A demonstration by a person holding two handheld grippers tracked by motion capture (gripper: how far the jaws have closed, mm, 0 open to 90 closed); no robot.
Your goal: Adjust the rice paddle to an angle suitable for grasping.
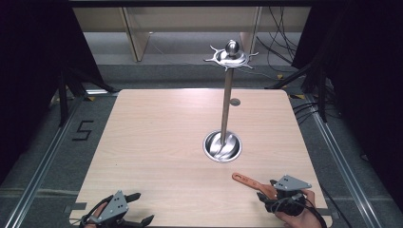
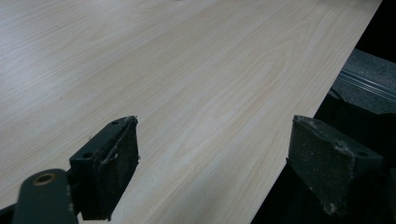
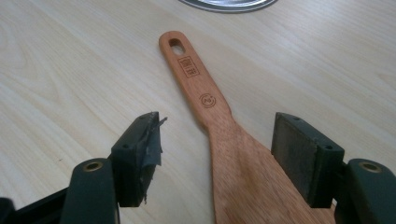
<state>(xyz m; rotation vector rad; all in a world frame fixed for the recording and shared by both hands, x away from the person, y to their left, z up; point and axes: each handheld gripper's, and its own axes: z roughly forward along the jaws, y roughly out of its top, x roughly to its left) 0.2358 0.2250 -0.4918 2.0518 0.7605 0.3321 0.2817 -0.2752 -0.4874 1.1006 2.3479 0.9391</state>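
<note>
Right gripper [image 3: 217, 154] straddled a wooden spatula [image 3: 224, 154] at the table's near right.

Its jaws stood wide on either side of the blade, pads off the wood; the spatula lay flat on the table [image 1: 157, 142], handle pointing far-left toward the steel stand [image 1: 222, 145]. The left gripper [image 2: 212, 163] sat at the near left edge, jaws wide with nothing between them.

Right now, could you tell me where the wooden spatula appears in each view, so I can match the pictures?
High view: the wooden spatula lies near the table's front right, by the right gripper.
Left gripper view: not in it.
Right gripper view: centre, blade between the open jaws, handle pointing away.
Shared landmark: the steel stand base, at the top edge here.
</note>
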